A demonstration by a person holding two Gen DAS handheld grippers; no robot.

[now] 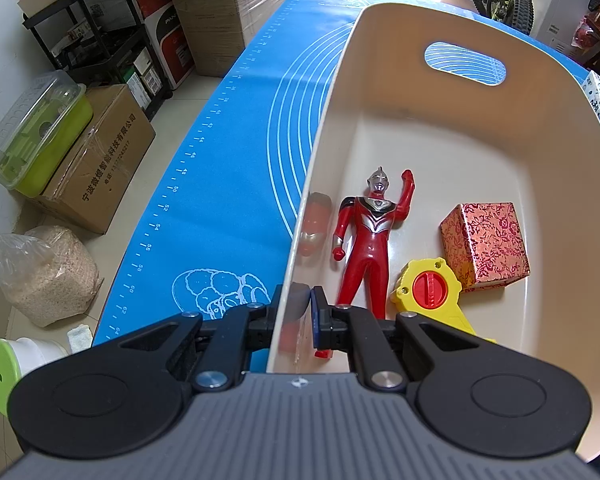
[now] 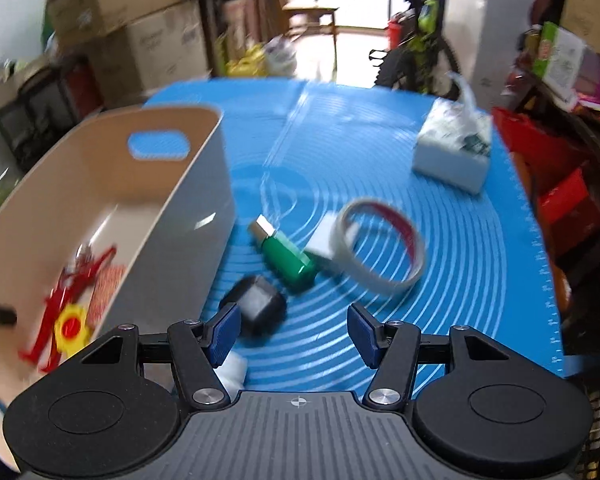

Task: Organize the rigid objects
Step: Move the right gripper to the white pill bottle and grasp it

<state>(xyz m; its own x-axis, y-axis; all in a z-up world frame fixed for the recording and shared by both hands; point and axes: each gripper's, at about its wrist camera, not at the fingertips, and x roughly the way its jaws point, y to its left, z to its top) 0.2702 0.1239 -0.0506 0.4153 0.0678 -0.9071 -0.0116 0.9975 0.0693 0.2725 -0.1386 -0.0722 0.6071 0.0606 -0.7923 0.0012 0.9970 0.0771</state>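
While the left gripper pinches the near wall of the cream bin, one finger inside and one outside, the bin holds a red figure, yellow-red toy & patterned red box. R gripper hangs wide open, holding nothing, above the blue mat. On the mat: black block, green cylinder, tape ring, tissue pack farther off. Right view blurred.
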